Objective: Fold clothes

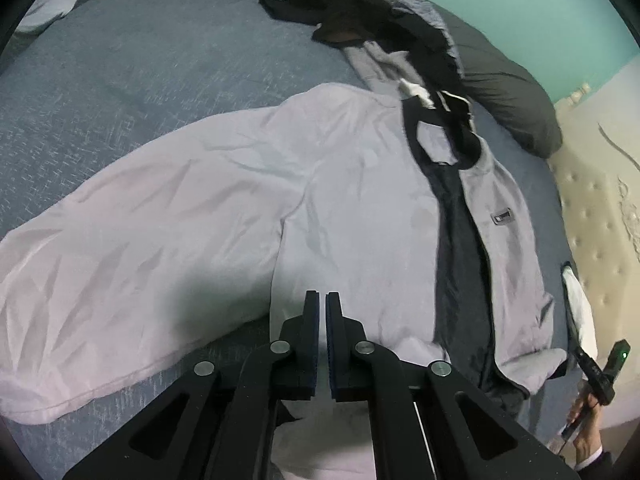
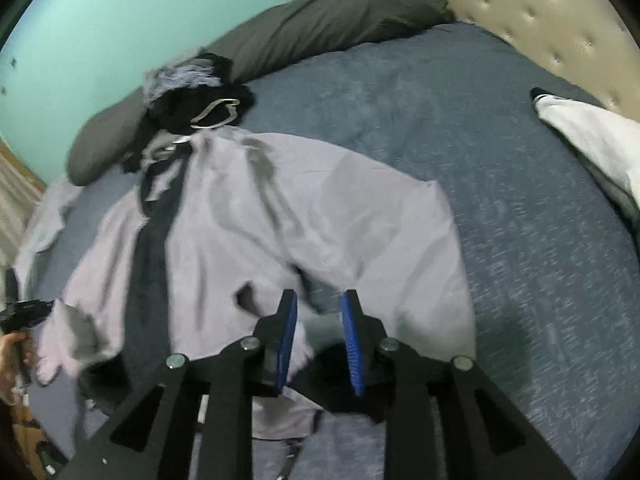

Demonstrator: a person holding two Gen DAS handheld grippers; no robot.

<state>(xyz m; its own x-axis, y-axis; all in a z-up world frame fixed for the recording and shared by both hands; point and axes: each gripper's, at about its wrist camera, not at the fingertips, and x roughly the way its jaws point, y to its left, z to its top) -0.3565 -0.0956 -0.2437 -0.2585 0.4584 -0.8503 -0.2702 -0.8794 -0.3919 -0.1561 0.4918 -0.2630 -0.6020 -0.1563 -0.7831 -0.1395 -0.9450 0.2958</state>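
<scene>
A pale lilac jacket [image 1: 240, 200] lies spread face up on the blue bed cover [image 1: 140, 60], front open, with a strip of dark lining [image 1: 460, 260] showing. One sleeve stretches out to the left. My left gripper [image 1: 322, 300] hovers over the jacket's lower edge, its pads together with nothing between them. In the right wrist view the same jacket [image 2: 320, 208] is rumpled near its hem. My right gripper [image 2: 319, 296] stands just above that hem, jaws apart, with the cloth beneath them and not pinched.
A pile of dark clothes [image 1: 360, 20] and dark grey pillows [image 1: 512, 92] lie at the head of the bed. A cream tufted headboard [image 2: 540, 12] and a white garment [image 2: 592, 136] are on the right. A person's hand [image 1: 584, 440] holds the other gripper.
</scene>
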